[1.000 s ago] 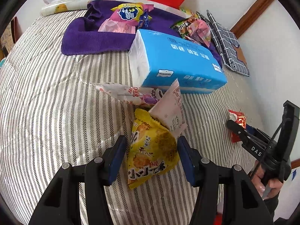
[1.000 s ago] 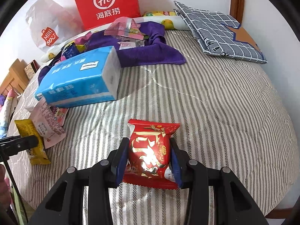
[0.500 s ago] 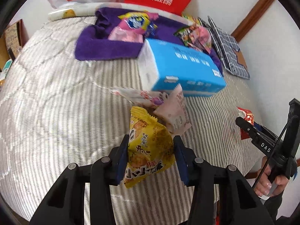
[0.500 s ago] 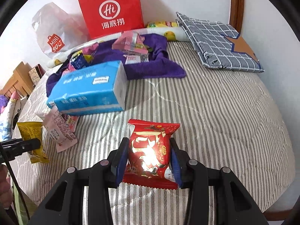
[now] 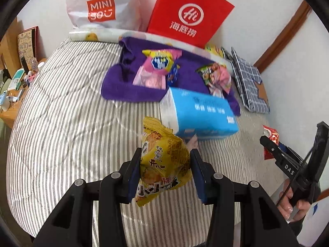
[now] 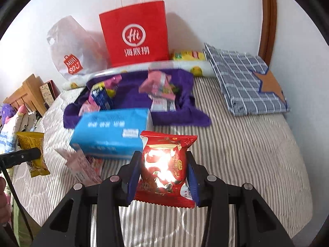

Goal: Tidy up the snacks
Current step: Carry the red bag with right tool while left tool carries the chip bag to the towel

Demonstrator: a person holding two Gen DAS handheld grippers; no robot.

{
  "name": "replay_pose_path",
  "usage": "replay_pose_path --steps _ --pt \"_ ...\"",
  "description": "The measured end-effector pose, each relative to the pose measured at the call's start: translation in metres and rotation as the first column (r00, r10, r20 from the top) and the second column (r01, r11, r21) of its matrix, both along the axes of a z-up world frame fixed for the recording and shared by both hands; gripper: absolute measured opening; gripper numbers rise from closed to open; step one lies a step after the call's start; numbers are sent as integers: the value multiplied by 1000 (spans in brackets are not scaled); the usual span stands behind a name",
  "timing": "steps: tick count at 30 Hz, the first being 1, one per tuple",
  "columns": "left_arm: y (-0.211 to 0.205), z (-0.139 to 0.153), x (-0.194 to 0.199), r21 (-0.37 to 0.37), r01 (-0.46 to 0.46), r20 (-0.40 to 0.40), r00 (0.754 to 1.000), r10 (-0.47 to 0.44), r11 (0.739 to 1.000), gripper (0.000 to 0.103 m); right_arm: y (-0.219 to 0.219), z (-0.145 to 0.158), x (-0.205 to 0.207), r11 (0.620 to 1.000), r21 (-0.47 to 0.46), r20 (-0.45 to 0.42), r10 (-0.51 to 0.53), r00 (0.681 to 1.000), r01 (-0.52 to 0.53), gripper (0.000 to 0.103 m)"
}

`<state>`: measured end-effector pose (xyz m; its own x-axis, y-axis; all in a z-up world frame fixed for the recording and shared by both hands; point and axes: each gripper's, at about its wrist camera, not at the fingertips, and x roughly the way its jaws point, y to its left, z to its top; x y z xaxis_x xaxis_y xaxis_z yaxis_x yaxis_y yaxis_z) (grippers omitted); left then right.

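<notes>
- Left gripper (image 5: 165, 174) is clamped on a yellow snack packet (image 5: 163, 162), held off the striped bed (image 5: 61, 127).
- Right gripper (image 6: 162, 178) is closed on a red snack packet (image 6: 165, 164), likewise clear of the bed.
- Several snacks already lie on the far purple cloth (image 5: 121, 86), probably the collecting spot.
- Left to do: carry both packets there; pale packets (image 6: 82, 164) remain near the blue tissue pack (image 6: 112, 131).

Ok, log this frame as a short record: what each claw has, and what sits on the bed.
left claw: shut on yellow snack packet, lifted off the bed
right claw: shut on red snack packet
bed: striped cover, blue tissue pack, purple towel with snacks on it
behind: red paper bag
</notes>
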<state>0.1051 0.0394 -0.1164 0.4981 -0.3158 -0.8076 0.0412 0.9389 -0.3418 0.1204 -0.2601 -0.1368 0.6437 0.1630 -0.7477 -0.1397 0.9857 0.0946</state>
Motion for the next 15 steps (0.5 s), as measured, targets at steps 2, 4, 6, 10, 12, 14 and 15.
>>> replay_pose_path --steps 2,4,6,10,12,14,15 --pt "-1 6 7 -3 -8 10 1000 8 1000 45 1 7 6 1000 3 9 6 1000 -6 40" --pt "-1 12 14 -10 -15 15 1000 15 1000 45 1 14 13 1000 9 18 7 1000 -7 40" --pt "-2 17 23 -13 -21 18 1000 21 1000 45 1 18 21 1000 18 21 8 1000 -9 40" --pt "-3 23 44 -2 -31 24 999 31 1000 45 4 23 37 1000 28 30 12 999 -13 40" --pt "-1 24 55 -4 -37 23 999 38 999 45 5 23 49 999 40 26 13 1000 -15 40" --pt "1 23 64 -3 -48 21 999 48 999 45 7 21 63 999 50 19 15 1000 -16 40" --pt "2 22 69 -4 -50 19 999 50 999 45 7 20 68 998 53 15 17 1000 -18 40"
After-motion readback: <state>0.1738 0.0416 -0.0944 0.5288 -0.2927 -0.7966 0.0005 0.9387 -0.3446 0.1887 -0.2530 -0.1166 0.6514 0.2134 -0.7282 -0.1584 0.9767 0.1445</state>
